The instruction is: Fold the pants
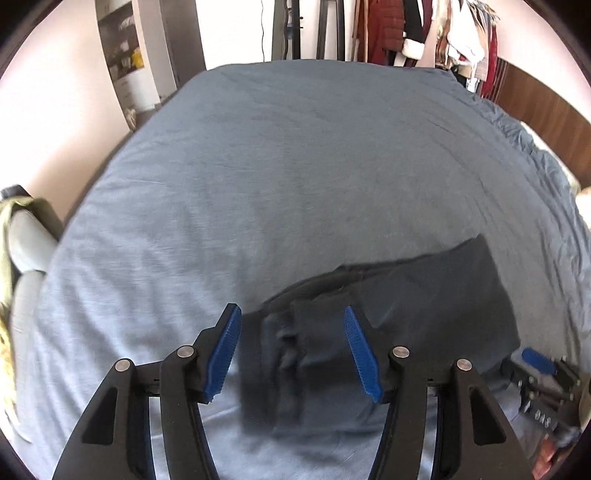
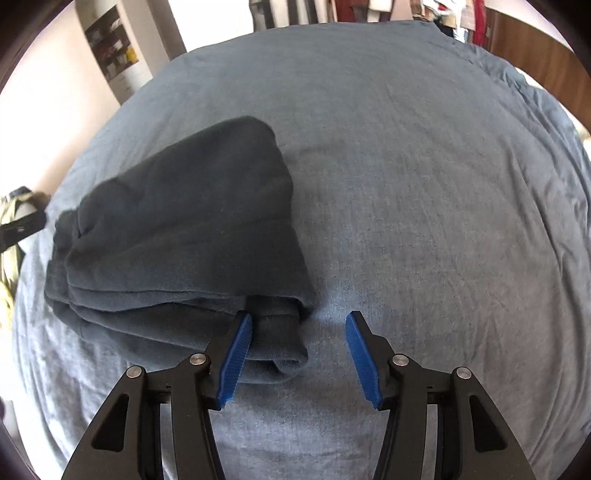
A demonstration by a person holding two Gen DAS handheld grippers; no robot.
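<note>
The dark grey pants (image 1: pixel 406 306) lie folded into a thick bundle on the blue-grey bed sheet (image 1: pixel 295 166). In the left wrist view my left gripper (image 1: pixel 291 350) is open, its blue pads above the bundle's left end. The right gripper (image 1: pixel 539 373) shows at the bundle's right edge. In the right wrist view the pants (image 2: pixel 184 236) lie left of centre. My right gripper (image 2: pixel 299 354) is open, its left pad (image 2: pixel 236 358) against the bundle's near right corner and its right pad over bare sheet (image 2: pixel 406 184).
The bed fills both views. A wall and doorway stand at the left, hanging clothes (image 1: pixel 424 29) at the far end, a wooden headboard (image 1: pixel 546 122) at the right. A chair with olive cloth (image 1: pixel 18 236) stands off the bed's left side.
</note>
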